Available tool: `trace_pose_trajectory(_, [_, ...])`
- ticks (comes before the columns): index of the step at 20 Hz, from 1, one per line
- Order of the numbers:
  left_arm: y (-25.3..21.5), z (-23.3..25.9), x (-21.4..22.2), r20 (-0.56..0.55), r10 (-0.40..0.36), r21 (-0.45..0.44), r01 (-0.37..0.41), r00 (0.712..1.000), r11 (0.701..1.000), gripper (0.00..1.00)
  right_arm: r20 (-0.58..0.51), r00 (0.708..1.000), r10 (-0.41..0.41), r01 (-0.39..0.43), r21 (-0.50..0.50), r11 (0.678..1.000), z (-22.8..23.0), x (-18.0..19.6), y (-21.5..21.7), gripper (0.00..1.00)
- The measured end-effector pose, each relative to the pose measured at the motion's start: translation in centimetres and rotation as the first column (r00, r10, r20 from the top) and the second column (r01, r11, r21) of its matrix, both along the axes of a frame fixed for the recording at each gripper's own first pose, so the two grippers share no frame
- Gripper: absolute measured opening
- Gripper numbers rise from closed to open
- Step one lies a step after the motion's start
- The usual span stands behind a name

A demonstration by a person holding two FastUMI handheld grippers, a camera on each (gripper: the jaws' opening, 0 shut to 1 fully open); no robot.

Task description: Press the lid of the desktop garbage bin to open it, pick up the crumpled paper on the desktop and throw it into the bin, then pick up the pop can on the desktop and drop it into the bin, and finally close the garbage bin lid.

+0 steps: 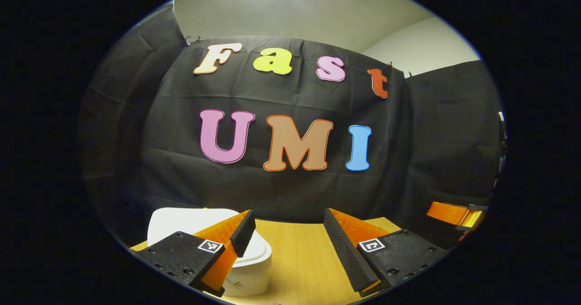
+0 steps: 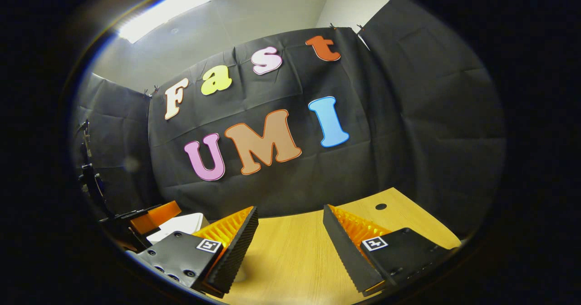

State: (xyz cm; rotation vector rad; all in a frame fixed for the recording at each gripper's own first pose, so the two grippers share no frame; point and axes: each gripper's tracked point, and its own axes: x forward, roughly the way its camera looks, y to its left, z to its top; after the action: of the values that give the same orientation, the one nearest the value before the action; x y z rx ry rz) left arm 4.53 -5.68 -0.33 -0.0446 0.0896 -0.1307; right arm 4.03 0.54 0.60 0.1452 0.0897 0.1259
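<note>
Light wooden desktop [image 1: 299, 255] against the black cloth wall. White plastic garbage bin [image 1: 181, 221] sits near left, lid down — left gripper [image 1: 287, 225] hangs just above it, jaws apart, likely lining up the press. Right gripper [image 2: 290, 221] also spread, holding nothing, waiting off to the right.

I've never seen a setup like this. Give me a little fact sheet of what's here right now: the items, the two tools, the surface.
Surface: wooden table
Bin: white garbage bin on the table, lid down, partly behind one finger of the left tool
Left tool: left tool open, holding nothing, above the table beside the bin
Right tool: right tool open, holding nothing, above bare table
Other tool seen from the left gripper view: at the right edge
Table detail: small dark hole near the far edge
Backdrop: black cloth wall
</note>
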Motion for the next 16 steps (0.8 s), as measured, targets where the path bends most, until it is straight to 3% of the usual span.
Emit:
trace_pose_trajectory(9, [-1.7, -0.4, -0.6, -0.005, -0.018, 0.013, 0.018, 1.0, 1.0, 0.92, -0.004, 1.0, -0.023, 0.023, -0.016, 1.0, -0.6, -0.2, -1.2, 0.96])
trace_pose_trajectory(16, [-0.2, -0.5, -1.2, -0.011, 0.025, 0.017, -0.025, 1.0, 1.0, 0.92, -0.008, 1.0, -0.014, 0.014, -0.024, 1.0, -0.7, -0.1, -1.1, 0.96])
